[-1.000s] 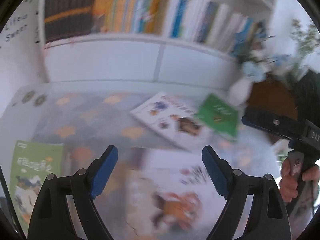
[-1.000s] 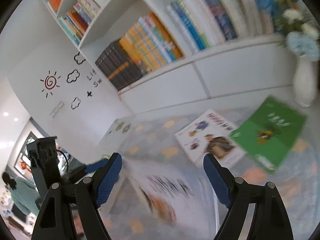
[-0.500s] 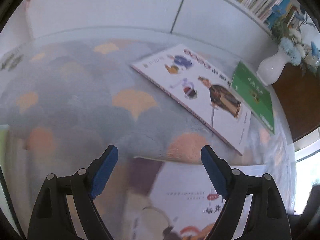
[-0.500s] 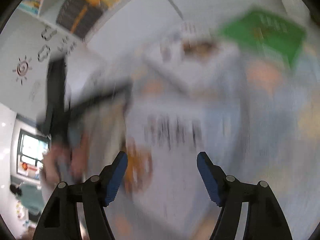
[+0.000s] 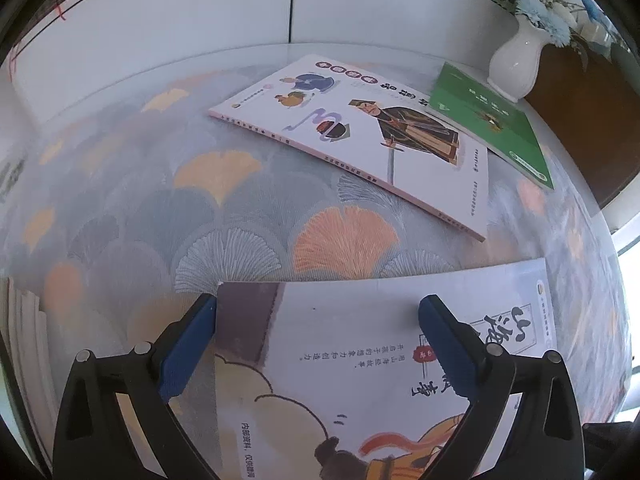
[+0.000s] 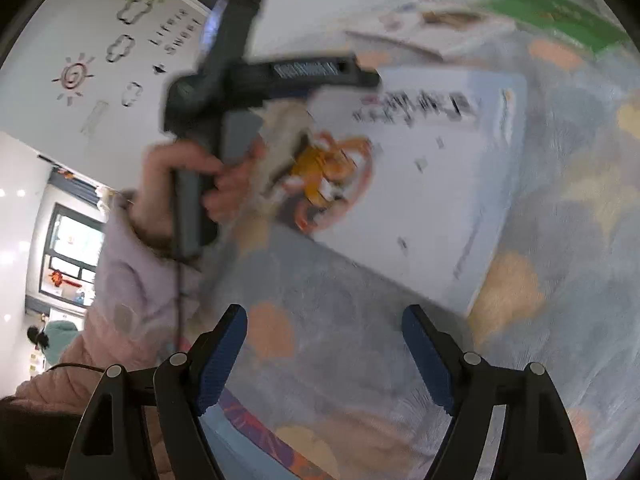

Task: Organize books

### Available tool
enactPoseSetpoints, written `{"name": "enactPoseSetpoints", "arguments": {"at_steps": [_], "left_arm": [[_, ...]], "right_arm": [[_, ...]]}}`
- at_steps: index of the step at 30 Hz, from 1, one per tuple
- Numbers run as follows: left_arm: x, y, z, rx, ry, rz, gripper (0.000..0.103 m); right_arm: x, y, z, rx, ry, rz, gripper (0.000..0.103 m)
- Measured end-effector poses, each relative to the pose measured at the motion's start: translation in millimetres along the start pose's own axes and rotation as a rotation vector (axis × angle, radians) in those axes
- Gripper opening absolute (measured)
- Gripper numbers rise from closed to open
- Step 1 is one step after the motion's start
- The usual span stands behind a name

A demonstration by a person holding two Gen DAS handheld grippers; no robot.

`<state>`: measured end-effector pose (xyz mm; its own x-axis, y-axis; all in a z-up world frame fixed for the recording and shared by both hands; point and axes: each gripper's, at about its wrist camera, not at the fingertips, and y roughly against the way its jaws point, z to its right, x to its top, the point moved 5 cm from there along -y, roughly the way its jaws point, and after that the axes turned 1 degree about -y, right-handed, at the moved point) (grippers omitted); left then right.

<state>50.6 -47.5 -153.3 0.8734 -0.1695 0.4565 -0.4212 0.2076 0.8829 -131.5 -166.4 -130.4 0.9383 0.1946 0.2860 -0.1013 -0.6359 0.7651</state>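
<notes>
A white book with an orange figure on its cover (image 5: 360, 360) lies flat on the fan-patterned tablecloth (image 5: 200, 208). My left gripper (image 5: 320, 340) hangs just over its far edge, jaws opening wide. One pad is at the book's left corner and the other is above the cover, and neither presses on it. In the right wrist view the same book (image 6: 420, 200) lies ahead. My right gripper (image 6: 326, 344) is opening over bare cloth, short of the book's near corner, with nothing between its fingers.
A white book with a robed figure (image 5: 360, 128) and a green book (image 5: 492, 120) lie further back. A white vase of flowers (image 5: 516, 60) stands behind them. White cabinet doors (image 5: 280, 8) close the back. A stack of books (image 5: 24, 340) sits at the left edge.
Both grippers have sunk toward the table and tilted down, so the bookshelf has left the views. The left jaws have spread wider over the white book.
</notes>
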Motion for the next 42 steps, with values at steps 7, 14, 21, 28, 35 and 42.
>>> {"name": "enactPoseSetpoints", "arguments": {"at_steps": [7,14,21,28,35,42], "left_arm": [[-22.2,9.8,-5.2,-0.012,-0.017,-0.008,0.099],[-76.1,36.3,9.3,-0.058,-0.065,-0.040,0.099],[-119.7,56.7,36.9,-0.036,-0.146,-0.033,0.093],[-108.2,68.8,15.0,-0.196,-0.039,-0.088,0.087],[-76.6,98.6,-8.8,-0.248,0.040,-0.011,0.087],[-52.0,127.3,13.8,-0.361,0.005,0.031,0.086]], "right_arm": [[24.3,13.9,34.0,0.046,-0.147,0.045,0.078],[62.8,24.9,60.9,-0.044,-0.134,0.077,0.081],[104.4,1.7,56.2,-0.152,-0.056,0.038,0.082],[60.6,41.2,77.5,-0.101,-0.136,0.110,0.082],[26.6,36.5,56.4,0.021,-0.166,0.102,0.082],[29.8,1.3,14.5,0.072,-0.058,0.042,0.082]]}}
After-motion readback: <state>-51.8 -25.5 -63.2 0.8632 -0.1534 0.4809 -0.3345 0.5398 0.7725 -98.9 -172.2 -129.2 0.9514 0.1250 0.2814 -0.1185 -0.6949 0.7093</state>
